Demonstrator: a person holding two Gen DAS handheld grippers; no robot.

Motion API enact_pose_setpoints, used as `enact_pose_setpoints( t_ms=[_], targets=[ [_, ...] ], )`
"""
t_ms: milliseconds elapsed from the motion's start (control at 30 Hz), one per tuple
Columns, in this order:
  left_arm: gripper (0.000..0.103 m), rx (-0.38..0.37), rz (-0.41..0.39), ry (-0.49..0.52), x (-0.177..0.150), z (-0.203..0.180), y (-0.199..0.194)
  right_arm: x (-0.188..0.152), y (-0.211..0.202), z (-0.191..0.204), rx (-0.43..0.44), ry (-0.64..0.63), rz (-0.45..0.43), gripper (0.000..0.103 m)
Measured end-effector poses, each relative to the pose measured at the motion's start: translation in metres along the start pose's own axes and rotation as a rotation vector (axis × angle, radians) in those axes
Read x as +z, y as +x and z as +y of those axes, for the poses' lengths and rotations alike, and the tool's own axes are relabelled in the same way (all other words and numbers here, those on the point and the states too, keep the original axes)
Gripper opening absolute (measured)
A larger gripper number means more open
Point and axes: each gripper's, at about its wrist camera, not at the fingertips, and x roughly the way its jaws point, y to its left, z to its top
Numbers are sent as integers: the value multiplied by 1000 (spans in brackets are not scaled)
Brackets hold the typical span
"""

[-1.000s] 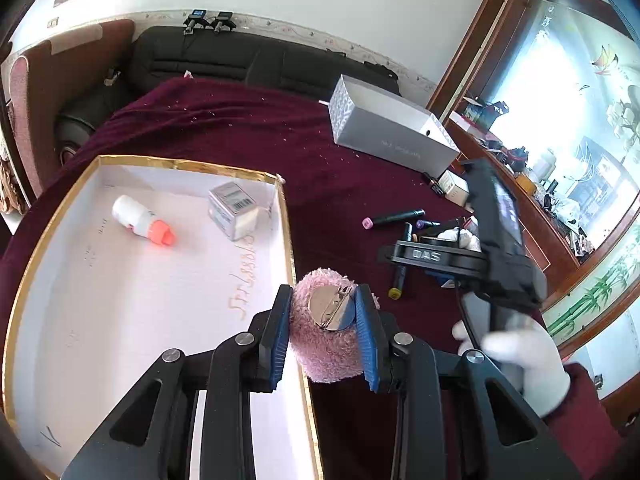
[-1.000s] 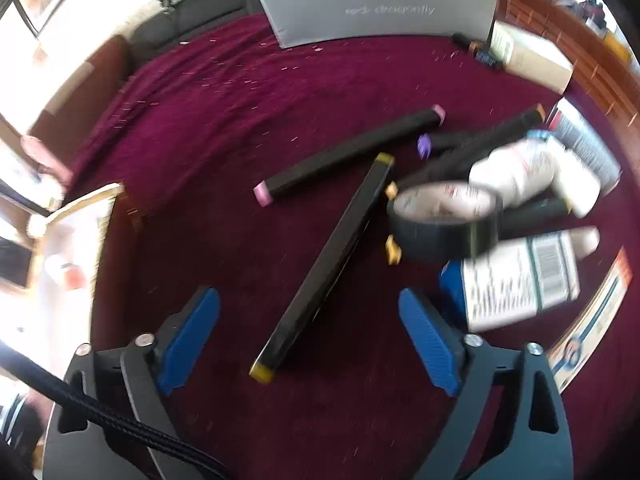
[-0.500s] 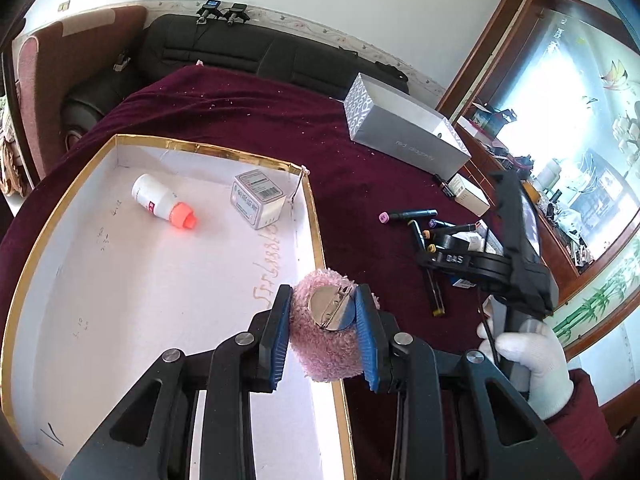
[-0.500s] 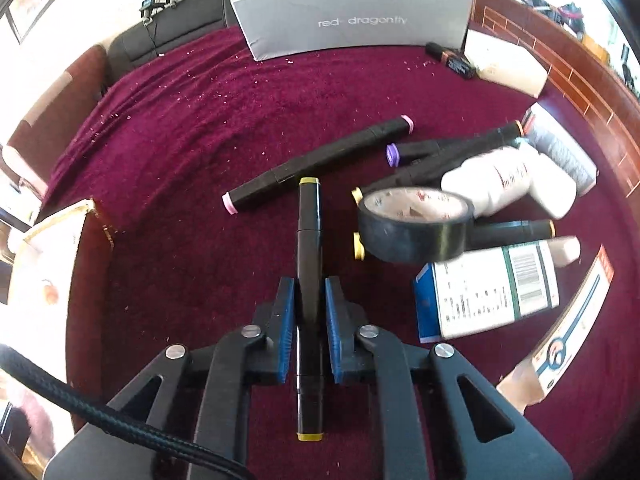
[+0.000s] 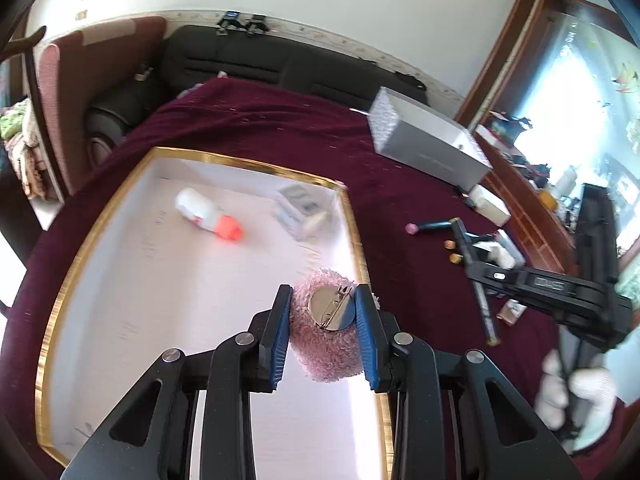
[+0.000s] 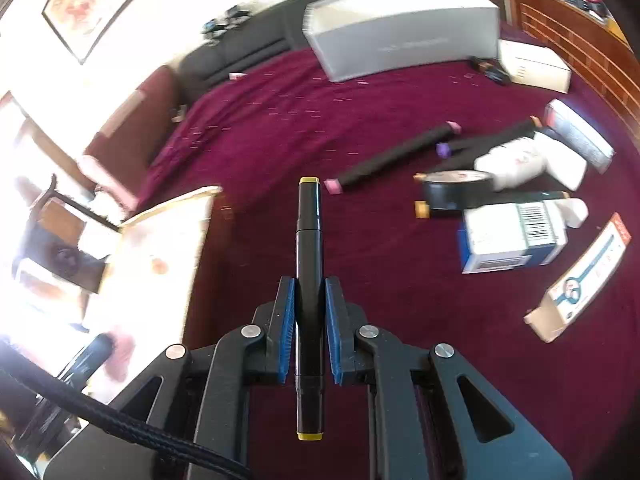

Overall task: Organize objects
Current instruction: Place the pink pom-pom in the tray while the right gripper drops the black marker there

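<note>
My left gripper (image 5: pixel 322 328) is shut on a pink fuzzy brooch (image 5: pixel 324 350) with a round metal pin back, held above the right rim of the white gold-edged tray (image 5: pixel 352 216). The tray holds a white bottle with an orange cap (image 5: pixel 208 220) and a small grey box (image 5: pixel 300 206). My right gripper (image 6: pixel 310 330) is shut on a black marker with yellow ends (image 6: pixel 309 248), lifted above the maroon cloth. The right gripper and marker also show in the left wrist view (image 5: pixel 480 276). The tray's corner shows in the right wrist view (image 6: pixel 176 208).
On the cloth lie more black markers (image 6: pixel 394 156), a black tape roll (image 6: pixel 456 188), a white bottle (image 6: pixel 516 164), a blue-and-white box (image 6: pixel 512 236), a flat carton (image 6: pixel 580 280) and a large grey box (image 6: pixel 400 32). A black sofa (image 5: pixel 256 60) stands behind the table.
My right gripper closed on the yellow-ended marker and lifted it off the cloth, swinging left toward the tray. My left gripper kept the brooch and moved further over the tray.
</note>
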Motion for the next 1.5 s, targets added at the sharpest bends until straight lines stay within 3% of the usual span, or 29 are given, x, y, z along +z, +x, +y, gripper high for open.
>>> enact_pose_setpoints(
  t_ms=[167,333,500,700,1033,1267,1333,1500],
  targets=[
    [26,88,16,22,11,20,7,-2,9,32,101,-26,53,13],
    [26,126,66,13,21,43,28,-5,34,68,171,-64,118,13],
    [26,138,158,-24,26,64,59,-9,62,101,184,-121,173,13],
    [26,187,193,-29,42,67,85,-9,95,118,146,-156,219,13],
    [27,205,182,-36,51,73,96,-8,123,118,96,-158,260,13],
    [30,243,125,-53,50,77,77,-6,123,122,78,-189,249,13],
    [39,257,105,-54,50,77,69,-6,123,123,77,-193,246,13],
    [48,283,46,-39,50,75,48,-6,122,126,82,-200,233,14]
  ],
)
